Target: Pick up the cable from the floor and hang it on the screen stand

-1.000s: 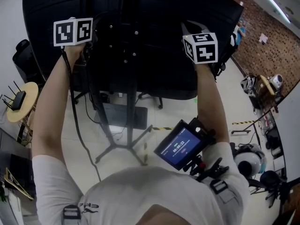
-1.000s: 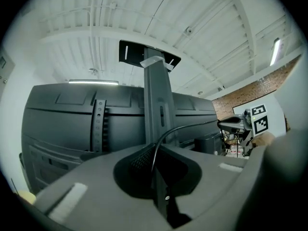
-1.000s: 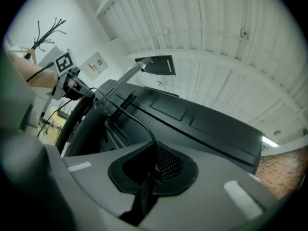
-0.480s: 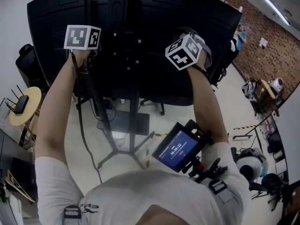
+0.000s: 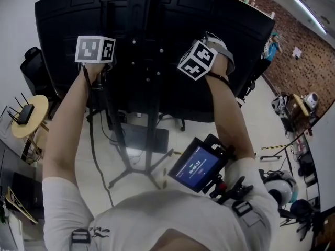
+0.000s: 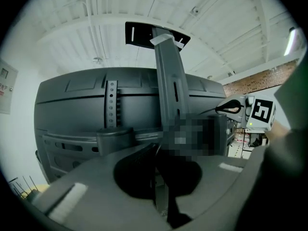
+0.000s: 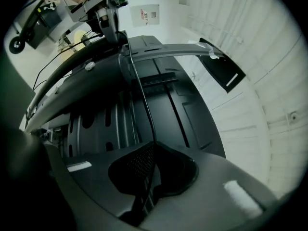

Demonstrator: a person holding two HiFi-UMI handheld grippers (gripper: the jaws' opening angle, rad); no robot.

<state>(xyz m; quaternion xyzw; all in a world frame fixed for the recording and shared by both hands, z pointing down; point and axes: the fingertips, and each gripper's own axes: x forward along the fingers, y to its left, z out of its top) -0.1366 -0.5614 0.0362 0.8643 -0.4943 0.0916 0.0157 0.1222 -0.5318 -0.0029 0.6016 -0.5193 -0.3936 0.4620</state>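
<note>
I face the back of a big black screen (image 5: pixel 220 25) on its stand post (image 5: pixel 151 114). The left gripper (image 6: pixel 161 177) is shut on the thin black cable (image 5: pixel 90 135), which hangs from it down along the forearm to the floor. Its marker cube (image 5: pixel 95 49) shows left of the post. The right gripper (image 7: pixel 151 150) is shut on the same cable (image 7: pixel 139 85), which runs taut from its jaws up to the left gripper (image 7: pixel 111 14). The right gripper's cube (image 5: pixel 198 60) sits tilted just right of the post (image 6: pixel 171 81).
The stand's legs (image 5: pixel 128 171) spread over the pale floor, with a black box (image 5: pixel 141 137) behind them. A round yellow table (image 5: pixel 26 116) with a router stands at the left. A small display (image 5: pixel 199 166) hangs at the person's chest. Gear and a helmet (image 5: pixel 275 184) lie at the right.
The right gripper has moved left toward the stand post and rolled, so its cube is now tilted. The left gripper has sunk a little and shifted slightly right.
</note>
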